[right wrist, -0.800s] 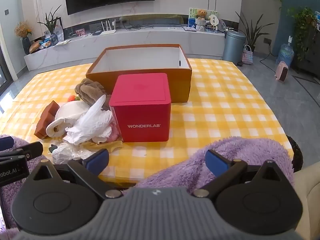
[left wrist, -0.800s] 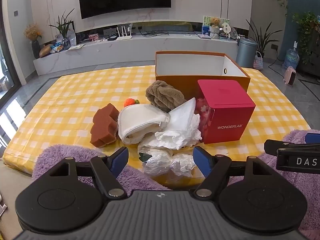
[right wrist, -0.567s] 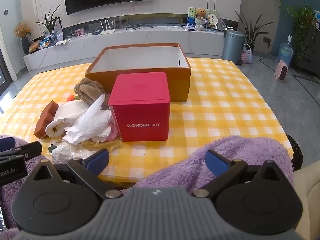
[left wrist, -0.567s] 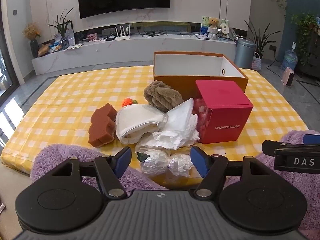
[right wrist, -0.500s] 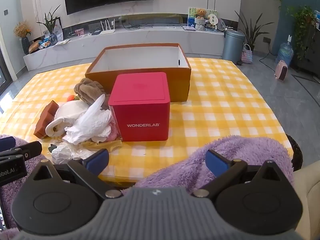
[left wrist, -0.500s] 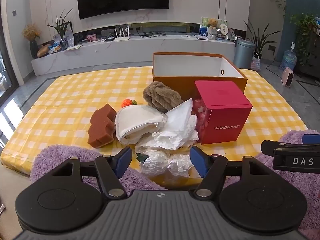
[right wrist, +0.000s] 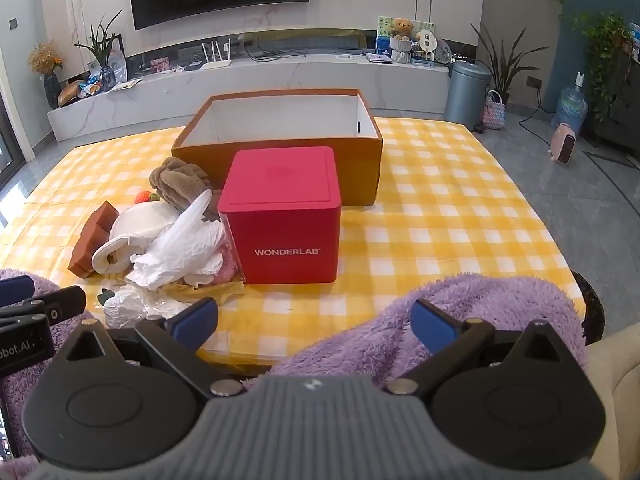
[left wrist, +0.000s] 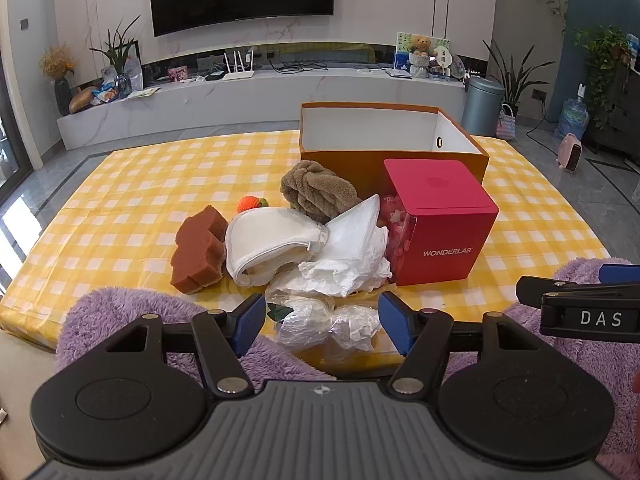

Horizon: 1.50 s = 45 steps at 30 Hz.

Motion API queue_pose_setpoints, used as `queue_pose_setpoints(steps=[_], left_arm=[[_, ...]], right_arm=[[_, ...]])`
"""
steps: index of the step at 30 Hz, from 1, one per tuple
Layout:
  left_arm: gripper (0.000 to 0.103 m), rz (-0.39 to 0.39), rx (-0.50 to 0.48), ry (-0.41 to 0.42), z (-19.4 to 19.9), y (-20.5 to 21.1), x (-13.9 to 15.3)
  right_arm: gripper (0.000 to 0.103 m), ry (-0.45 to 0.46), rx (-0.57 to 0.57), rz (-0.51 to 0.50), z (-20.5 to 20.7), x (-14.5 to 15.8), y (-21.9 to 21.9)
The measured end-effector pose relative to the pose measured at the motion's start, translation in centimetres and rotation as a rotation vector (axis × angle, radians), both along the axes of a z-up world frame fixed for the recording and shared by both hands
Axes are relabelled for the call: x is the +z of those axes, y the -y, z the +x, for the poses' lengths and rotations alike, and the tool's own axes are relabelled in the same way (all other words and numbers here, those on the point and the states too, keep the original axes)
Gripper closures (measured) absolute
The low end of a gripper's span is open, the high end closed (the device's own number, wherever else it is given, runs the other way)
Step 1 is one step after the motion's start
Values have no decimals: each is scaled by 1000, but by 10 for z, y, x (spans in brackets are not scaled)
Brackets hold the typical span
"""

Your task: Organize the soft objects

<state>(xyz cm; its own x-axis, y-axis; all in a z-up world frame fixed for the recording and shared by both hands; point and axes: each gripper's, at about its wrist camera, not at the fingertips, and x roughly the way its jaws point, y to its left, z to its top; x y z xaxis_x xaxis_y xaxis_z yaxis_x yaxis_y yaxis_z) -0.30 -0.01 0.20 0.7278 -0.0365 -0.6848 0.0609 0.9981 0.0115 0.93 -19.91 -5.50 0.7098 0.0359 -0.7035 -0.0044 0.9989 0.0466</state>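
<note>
A yellow checked table (left wrist: pixel 120 216) carries everything. At its far side stands an open orange box (left wrist: pixel 390 130), white inside. Just in front of it sits a red cube (left wrist: pixel 440 220) marked WONDERLAB. Left of the cube lies the heap of soft things: a brown plush (left wrist: pixel 316 192), a white cloth (left wrist: pixel 272 244), white crumpled paper (left wrist: pixel 352 256), a brown sponge (left wrist: pixel 198 250), clear plastic wraps (left wrist: pixel 324 320) at the near edge, and a small orange toy (left wrist: pixel 252 204) behind. Purple fleece (right wrist: pixel 460 320) covers the near rim. The left gripper (left wrist: pixel 322 322) hangs wide open above the wraps, gripping nothing. The right gripper (right wrist: pixel 314 322) gapes fully, bare, over the table edge.
</note>
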Motion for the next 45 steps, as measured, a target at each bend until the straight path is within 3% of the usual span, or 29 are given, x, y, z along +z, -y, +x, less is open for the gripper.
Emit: queue_pose_setpoints(steps=[45], left_arm=[[26,-15,13,10,-4,-4,4]], right_arm=[[3,6,4,-14,-3,4,-3]])
